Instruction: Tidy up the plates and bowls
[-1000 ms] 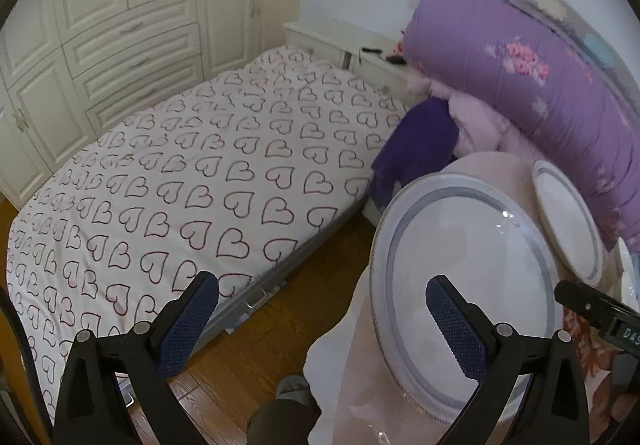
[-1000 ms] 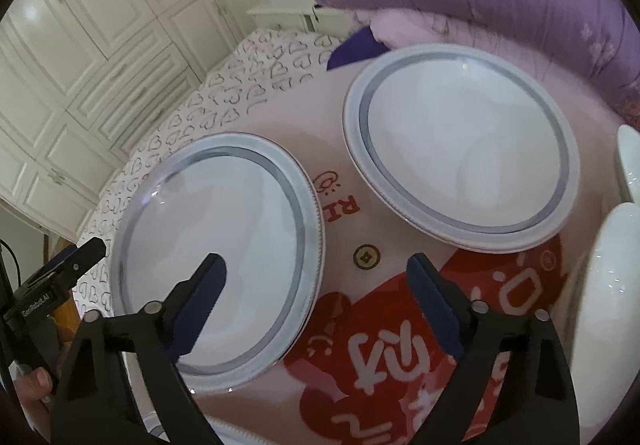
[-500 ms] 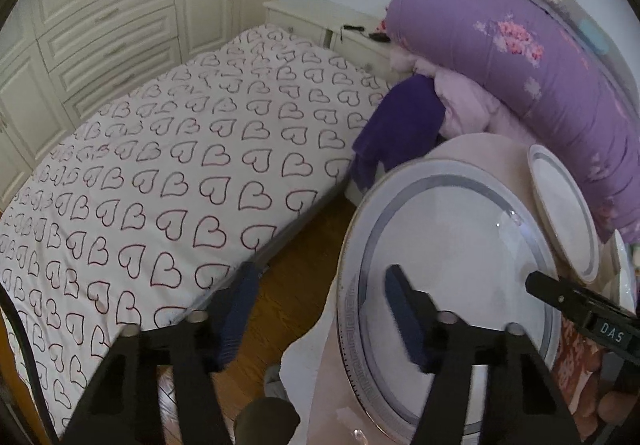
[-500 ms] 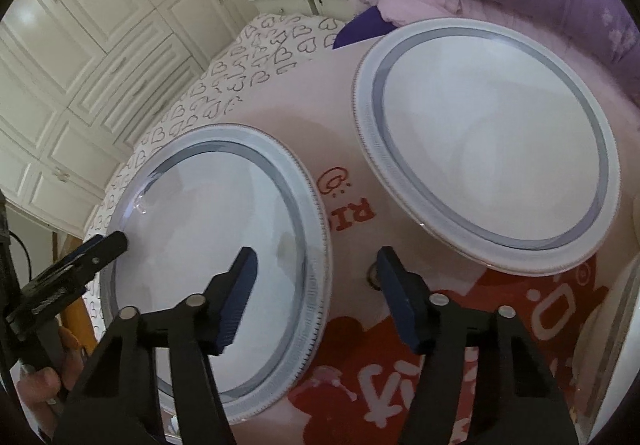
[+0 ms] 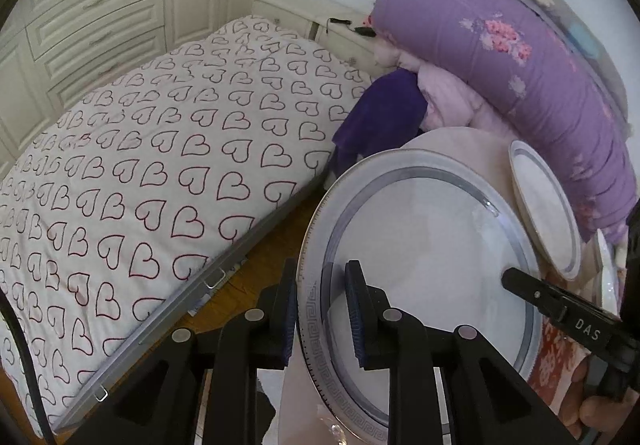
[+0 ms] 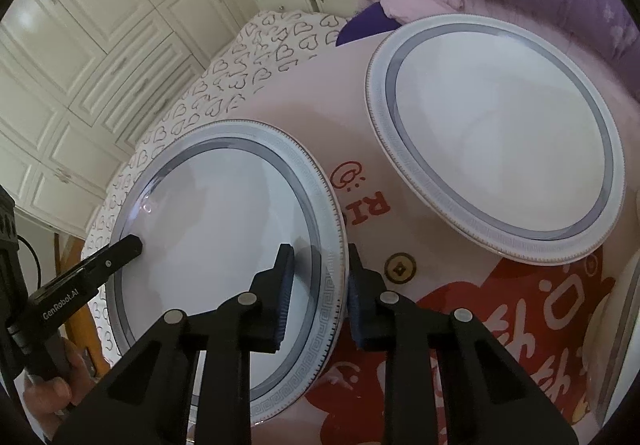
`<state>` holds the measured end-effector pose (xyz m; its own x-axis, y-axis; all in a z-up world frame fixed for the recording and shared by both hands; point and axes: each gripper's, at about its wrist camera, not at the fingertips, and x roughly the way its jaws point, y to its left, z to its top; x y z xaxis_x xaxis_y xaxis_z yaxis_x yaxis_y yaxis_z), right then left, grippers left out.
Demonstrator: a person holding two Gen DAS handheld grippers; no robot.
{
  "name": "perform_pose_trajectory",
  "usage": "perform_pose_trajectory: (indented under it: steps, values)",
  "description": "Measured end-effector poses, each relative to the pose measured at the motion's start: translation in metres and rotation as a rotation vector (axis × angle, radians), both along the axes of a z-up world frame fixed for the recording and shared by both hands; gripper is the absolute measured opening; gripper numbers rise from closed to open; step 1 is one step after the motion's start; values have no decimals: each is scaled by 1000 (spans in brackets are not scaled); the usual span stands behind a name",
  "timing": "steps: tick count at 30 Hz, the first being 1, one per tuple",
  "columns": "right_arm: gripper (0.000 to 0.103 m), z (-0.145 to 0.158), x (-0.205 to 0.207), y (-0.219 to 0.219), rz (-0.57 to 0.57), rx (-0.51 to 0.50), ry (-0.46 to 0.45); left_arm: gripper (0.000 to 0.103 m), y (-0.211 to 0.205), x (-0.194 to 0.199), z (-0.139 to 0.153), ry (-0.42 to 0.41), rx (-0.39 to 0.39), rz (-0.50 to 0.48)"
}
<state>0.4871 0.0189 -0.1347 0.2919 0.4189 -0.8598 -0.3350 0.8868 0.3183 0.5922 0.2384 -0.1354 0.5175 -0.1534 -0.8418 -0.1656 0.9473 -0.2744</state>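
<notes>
A white plate with a grey ring and patterned rim [image 5: 420,265] [image 6: 224,229] lies near the edge of a round table with a pink and red cloth [image 6: 460,325]. My left gripper [image 5: 320,309] has its jaws closing on the plate's left rim, one pad outside and one over the plate. My right gripper [image 6: 318,293] has its jaws closing on the same plate's right rim. Each gripper's finger shows in the other view. A second matching plate [image 6: 500,125] [image 5: 544,213] lies farther back, untouched.
White dishware [image 6: 616,345] sits at the table's right edge, cut off by the frame. A rolled purple quilt [image 5: 500,57] lies behind the table. Left of it are a bed with a heart-print cover [image 5: 160,165], a strip of wooden floor [image 5: 248,285] and white wardrobes [image 5: 100,5].
Both grippers' jaws have come from wide apart to close around the near plate's opposite rims. The left gripper has moved in and down toward the plate.
</notes>
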Motion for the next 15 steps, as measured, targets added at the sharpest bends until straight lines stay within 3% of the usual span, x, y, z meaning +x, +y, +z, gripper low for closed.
perform_pose_trajectory:
  steps: [15]
  values:
    - [23,11,-8,-5,2,19,-23,19,-20,-26,17,-18,12,22]
